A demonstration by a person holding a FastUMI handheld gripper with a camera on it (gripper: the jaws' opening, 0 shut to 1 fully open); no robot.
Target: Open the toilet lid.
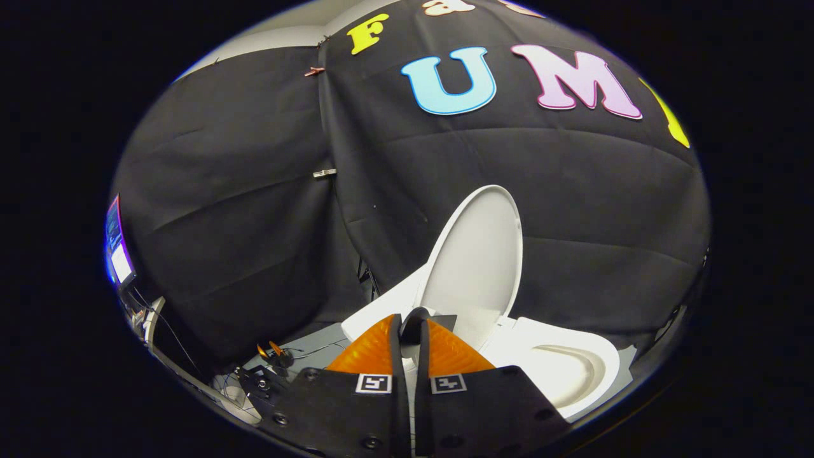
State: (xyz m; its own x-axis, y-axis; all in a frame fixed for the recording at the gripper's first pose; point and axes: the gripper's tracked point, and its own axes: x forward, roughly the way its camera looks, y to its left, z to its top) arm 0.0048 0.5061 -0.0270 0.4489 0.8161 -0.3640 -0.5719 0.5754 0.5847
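Toilet lid (478, 254) stands raised, long axis near upright, leaning back toward the cloth wall; gripper (410, 331) jaws nearly closed, holding nothing.

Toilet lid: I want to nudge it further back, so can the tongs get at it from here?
Probably yes: the toilet lid stands raised just beyond the tongs, whose fingers are nearly closed on nothing, with nothing between them and it.
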